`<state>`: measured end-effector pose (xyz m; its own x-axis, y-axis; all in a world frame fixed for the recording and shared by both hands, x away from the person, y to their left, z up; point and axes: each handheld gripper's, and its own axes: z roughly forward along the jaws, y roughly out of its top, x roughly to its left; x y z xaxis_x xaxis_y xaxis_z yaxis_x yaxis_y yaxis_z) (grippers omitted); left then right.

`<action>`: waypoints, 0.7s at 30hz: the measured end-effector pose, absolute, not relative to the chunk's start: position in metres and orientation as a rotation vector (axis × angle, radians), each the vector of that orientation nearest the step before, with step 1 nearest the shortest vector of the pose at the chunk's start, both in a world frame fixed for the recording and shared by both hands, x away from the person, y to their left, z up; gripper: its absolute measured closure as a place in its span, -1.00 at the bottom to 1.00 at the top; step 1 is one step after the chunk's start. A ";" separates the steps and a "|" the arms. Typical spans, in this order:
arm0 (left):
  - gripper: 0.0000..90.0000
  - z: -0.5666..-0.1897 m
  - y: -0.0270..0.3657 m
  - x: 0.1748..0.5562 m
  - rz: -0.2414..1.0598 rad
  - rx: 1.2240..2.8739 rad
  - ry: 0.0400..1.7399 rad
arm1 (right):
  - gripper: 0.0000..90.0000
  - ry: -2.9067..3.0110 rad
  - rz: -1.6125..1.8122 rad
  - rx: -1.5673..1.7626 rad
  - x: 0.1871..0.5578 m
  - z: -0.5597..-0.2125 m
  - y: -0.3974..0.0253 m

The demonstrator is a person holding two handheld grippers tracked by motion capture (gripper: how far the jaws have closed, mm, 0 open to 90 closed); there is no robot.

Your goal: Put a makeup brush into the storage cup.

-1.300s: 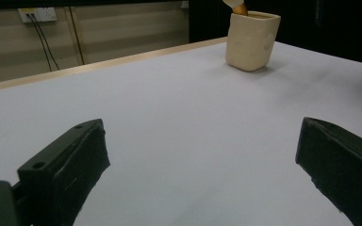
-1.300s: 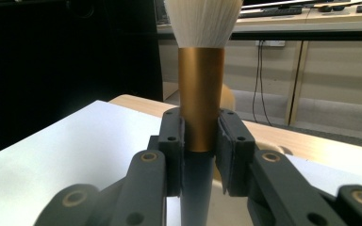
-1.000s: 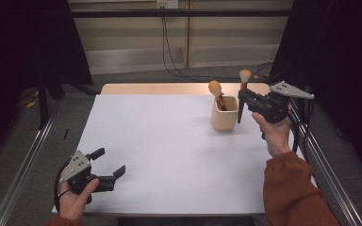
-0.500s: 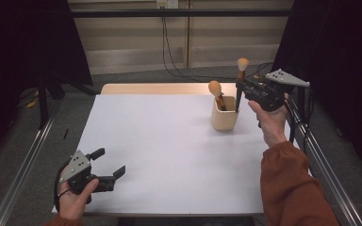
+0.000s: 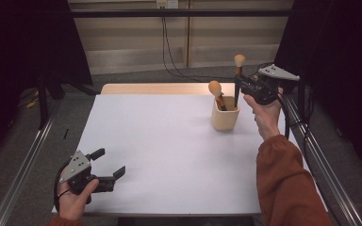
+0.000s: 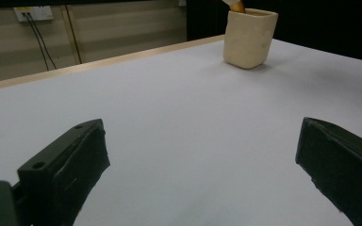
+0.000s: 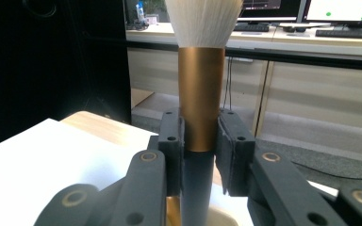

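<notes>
Two grippers on view. Left gripper rests at the near left corner of the table, jaws spread wide, nothing between them, well apart from the cup. Cup stands at the far right of the table, a second brush leaning inside. Right gripper held above the cup, jaws pinching the brush at its copper ferrule, brush upright, bristles up, lower end reaching to the cup mouth.
</notes>
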<state>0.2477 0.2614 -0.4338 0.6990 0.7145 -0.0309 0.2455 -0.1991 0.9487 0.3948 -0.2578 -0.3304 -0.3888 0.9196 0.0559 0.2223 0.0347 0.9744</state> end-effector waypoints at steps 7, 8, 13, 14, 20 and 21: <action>-0.94 -0.434 0.260 0.248 0.508 1.765 0.762 | 0.64 1.674 1.391 1.173 0.398 -0.336 -0.261; -0.94 -0.434 0.260 0.248 0.508 1.765 0.763 | 0.64 1.675 1.391 1.171 0.398 -0.337 -0.261; -0.94 -0.434 0.261 0.248 0.507 1.763 0.765 | 0.64 1.671 1.381 1.175 0.401 -0.343 -0.261; -0.94 -0.434 0.261 0.248 0.508 1.764 0.763 | 0.64 1.672 1.378 1.178 0.402 -0.344 -0.260; -0.94 -0.435 0.260 0.248 0.505 1.769 0.765 | 0.64 1.674 1.376 1.193 0.405 -0.351 -0.262; -0.94 -0.435 0.260 0.249 0.506 1.776 0.764 | 0.64 1.676 1.377 1.196 0.405 -0.352 -0.261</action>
